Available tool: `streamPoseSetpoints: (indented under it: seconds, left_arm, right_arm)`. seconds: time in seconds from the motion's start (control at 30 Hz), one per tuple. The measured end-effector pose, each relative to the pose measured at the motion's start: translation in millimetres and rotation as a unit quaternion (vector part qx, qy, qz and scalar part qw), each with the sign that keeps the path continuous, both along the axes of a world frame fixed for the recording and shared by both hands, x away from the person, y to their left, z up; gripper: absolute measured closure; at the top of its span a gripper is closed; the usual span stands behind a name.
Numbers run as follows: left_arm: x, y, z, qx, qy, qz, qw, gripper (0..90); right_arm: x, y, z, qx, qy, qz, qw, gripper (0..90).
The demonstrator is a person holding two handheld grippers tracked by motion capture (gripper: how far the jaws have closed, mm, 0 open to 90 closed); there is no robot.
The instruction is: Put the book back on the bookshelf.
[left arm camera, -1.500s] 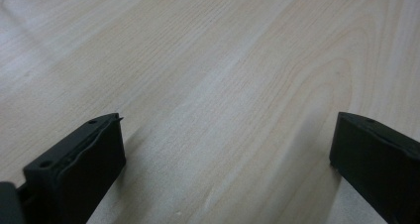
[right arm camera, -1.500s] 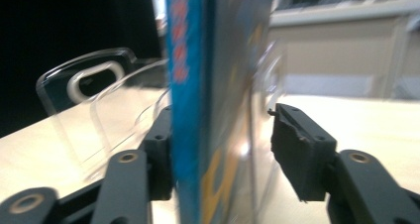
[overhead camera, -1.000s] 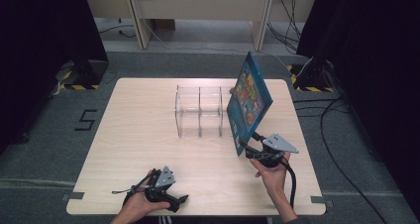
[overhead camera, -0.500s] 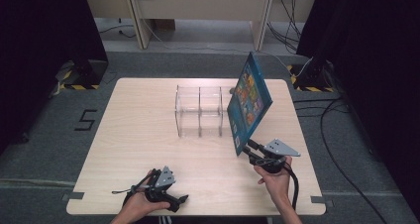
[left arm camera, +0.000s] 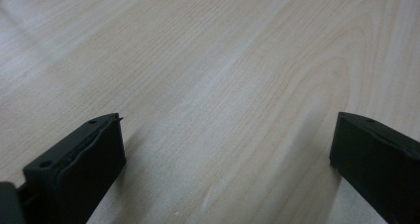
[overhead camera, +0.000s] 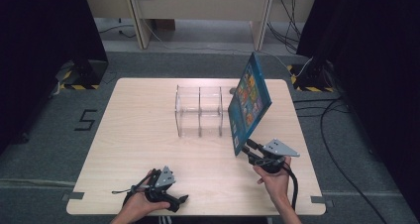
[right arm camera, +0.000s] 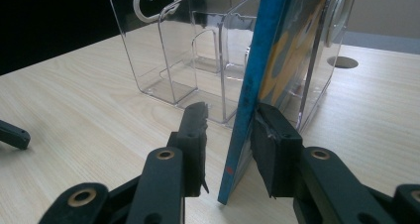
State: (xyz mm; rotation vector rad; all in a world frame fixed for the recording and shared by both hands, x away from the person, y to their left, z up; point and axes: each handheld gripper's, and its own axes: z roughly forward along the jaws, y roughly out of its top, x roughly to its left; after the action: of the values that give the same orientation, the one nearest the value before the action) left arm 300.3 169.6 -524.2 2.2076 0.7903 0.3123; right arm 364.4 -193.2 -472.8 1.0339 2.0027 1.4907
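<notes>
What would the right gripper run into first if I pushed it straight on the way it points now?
Probably the clear plastic three-slot organizer. The right gripper points at it, with the upright blue picture book between its jaws, so the book's far edge would likely touch first; depth is unclear.

Pale wood-grain worktop standing on grey carpet floor. A black numeral "5" is marked on the floor to the left of the worktop. Black curtains hang on both sides. Yellow-and-black striped bases sit by each curtain. Beige furniture legs stand behind, with cables trailing at right. Lighting is even.
</notes>
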Motion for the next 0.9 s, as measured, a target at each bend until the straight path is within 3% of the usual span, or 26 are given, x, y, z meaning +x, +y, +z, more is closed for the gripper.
streamPoseSetpoints:
  seconds: [0.2,0.47,0.7,0.9]
  left_arm:
    - [0.0,0.0,0.0,0.000,0.000,0.000,1.0000,0.0]
    - [0.0,0.0,0.0,0.000,0.000,0.000,1.0000,0.0]
    - [0.0,0.0,0.0,0.000,0.000,-0.001,1.0000,0.0]
    - [0.0,0.0,0.0,0.000,0.000,-0.001,1.0000,0.0]
  right_arm:
    - [-0.3,-4.1,1.9,0.014,0.006,-0.016,0.9998,50.2]
    - [-4.7,-10.2,4.2,0.025,0.008,-0.024,0.9994,43.3]
    - [-8.2,-17.0,3.8,0.049,0.020,-0.034,0.9980,35.6]
    - [-13.3,-19.0,6.0,0.040,0.016,-0.032,0.9986,31.7]
